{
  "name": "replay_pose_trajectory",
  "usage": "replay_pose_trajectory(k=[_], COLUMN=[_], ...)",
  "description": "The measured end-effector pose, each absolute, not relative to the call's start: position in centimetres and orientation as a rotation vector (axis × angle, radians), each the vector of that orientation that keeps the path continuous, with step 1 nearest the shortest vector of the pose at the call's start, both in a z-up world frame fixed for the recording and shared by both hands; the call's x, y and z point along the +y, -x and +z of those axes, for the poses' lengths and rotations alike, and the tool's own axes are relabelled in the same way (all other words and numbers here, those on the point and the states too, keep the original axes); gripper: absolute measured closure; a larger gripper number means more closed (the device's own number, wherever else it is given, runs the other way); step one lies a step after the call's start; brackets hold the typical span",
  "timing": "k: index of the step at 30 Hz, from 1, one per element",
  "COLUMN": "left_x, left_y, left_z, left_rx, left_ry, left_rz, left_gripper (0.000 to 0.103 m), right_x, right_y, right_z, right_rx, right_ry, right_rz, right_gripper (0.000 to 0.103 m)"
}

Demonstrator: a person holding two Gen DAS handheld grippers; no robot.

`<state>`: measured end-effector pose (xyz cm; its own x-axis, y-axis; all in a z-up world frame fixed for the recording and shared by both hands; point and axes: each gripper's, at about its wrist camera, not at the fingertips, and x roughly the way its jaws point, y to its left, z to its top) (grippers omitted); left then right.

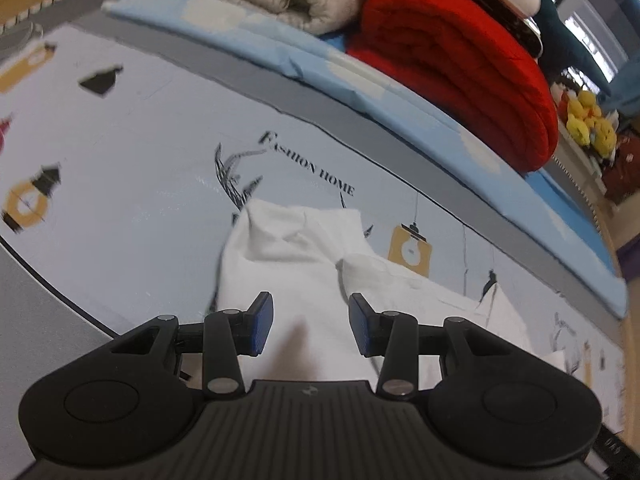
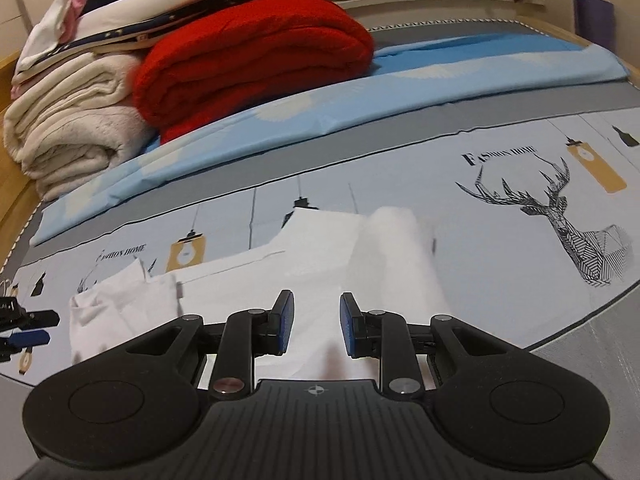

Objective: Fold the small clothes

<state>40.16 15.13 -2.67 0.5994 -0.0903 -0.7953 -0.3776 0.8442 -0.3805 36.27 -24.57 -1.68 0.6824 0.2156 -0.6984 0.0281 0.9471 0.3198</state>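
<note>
Left tool point(image 1: 311, 324) and right tool point(image 2: 316, 322) both parted, empty, above white garment point(image 1: 296, 276) flat on printed bedsheet point(image 1: 140, 160); likely light, limp, wrinkle-prone; best pinched at hem corners.

Each camera sits just behind its claw, looking steeply down and forward, close over the bed point(image 1: 120, 140). Both views share the white garment point(image 1: 296, 264), red blanket point(image 2: 256, 56) and blue sheet point(image 2: 440, 64).

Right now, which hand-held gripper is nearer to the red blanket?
Hard to call. Both the left hand-held gripper and the right hand-held gripper hover open over the white garment, with the red blanket well beyond both.
</note>
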Motion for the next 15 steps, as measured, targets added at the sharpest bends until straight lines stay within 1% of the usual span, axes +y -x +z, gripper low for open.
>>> replay_pose_trajectory(k=[3,7,8,11,13,15], left_x=[14.3,10.9,9.8,6.7,4.8,3.2], left_y=[-40.7,-41.7,-42.0,-42.7,-43.2,-43.4], left_z=[-3.8,-4.4,-4.5,-5.2,-5.8,-6.6], left_rx=[0.944,0.944,0.943,0.930,0.919,0.912], left_ry=[0.588,0.563,0.549,0.489,0.419,0.343], left_rz=[0.140,0.018,-0.014,-0.083,-0.080,-0.052], left_gripper=[0.057,0.056,0.055,0.047,0.039,0.034], right_x=[-24.9,-25.0,-25.0,-25.2,-25.2,-25.1], right_y=[-36.6,-37.3,-37.4,-37.6,-37.6,-37.5], right_z=[-2.0,-3.0,-3.3,-4.8,-5.8,-6.3], right_rx=[0.830,0.886,0.908,0.992,1.041,1.067], right_ry=[-0.332,-0.368,-0.390,-0.460,-0.490,-0.511], right_rz=[0.104,0.111,0.107,0.071,0.066,0.061], right_gripper=[0.077,0.077,0.077,0.077,0.077,0.077])
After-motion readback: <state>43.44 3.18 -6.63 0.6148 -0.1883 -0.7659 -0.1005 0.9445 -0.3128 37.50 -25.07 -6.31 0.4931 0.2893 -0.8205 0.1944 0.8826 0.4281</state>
